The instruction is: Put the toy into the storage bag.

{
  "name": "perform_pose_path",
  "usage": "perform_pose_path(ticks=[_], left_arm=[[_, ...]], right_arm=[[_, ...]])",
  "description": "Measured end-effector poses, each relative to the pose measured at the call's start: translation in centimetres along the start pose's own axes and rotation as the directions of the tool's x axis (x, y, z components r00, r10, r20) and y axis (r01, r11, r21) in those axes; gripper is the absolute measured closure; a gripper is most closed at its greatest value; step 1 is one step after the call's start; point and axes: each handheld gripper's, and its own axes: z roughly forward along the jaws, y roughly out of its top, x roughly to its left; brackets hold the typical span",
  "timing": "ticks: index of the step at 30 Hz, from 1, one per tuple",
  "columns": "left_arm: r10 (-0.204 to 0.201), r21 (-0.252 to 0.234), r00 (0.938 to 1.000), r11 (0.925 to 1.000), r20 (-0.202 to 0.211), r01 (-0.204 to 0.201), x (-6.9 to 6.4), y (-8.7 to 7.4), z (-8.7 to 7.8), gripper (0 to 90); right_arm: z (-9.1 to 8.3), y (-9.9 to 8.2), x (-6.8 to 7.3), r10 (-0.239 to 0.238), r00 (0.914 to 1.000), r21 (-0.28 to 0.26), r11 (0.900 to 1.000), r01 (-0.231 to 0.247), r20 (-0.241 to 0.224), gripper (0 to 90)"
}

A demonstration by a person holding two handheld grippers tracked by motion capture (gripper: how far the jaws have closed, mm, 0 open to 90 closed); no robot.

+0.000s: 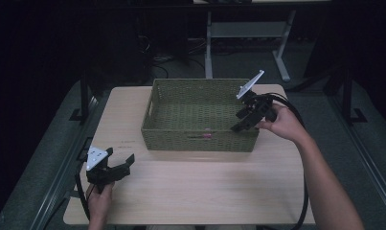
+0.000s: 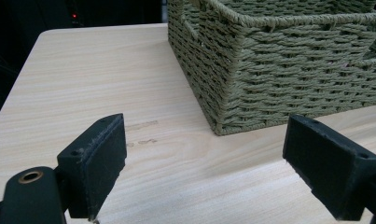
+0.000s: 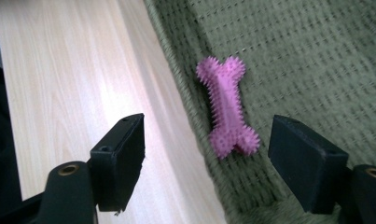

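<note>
- Item: pink spiked bone toy, lying flat on the woven floor of the green basket, close against the near wall; in the high view it shows as a small pink spot just behind the front rim.
- Container: basket stands on the tabletop, toward its far middle; nothing else visible inside it.
- Right hand-held gripper: poised over the basket's right front corner, tilted down into it, jaws spread wide and empty; in its own view the toy lies between and beyond the jaws, untouched.
- Left hand-held gripper: low over the tabletop's near left corner, well apart from the basket, jaws wide and empty; its own view faces the basket's corner.
- Step in hand, as judged: approach to the toy for a pick-up from the basket; no grip made yet.
- Next move calls for: lowering the right jaws astride the toy's narrow waist, keeping clear of the basket wall, then closing; the soft spikes may let it slip if pinched at a knobbed end.
</note>
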Motion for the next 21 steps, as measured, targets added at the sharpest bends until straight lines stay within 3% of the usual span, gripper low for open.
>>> perform_pose_path(ticks=[15, 21], left_arm=[[0.004, 0.002, 1.0, 1.0, 0.001, -0.004, -0.2, 0.0, 0.1, 13.0], [0.001, -0.001, 1.0, 1.0, -0.002, -0.001, -0.1, 0.0, 0.0, 13.0]], right_arm=[[-0.3, -2.9, 1.7, -0.009, 0.9999, -0.035, 0.9993, 0.009, -0.005, 25.9], [0.0, -3.8, 2.0, 0.001, 1.0, -0.027, 0.9996, -0.001, -0.002, 25.6]])
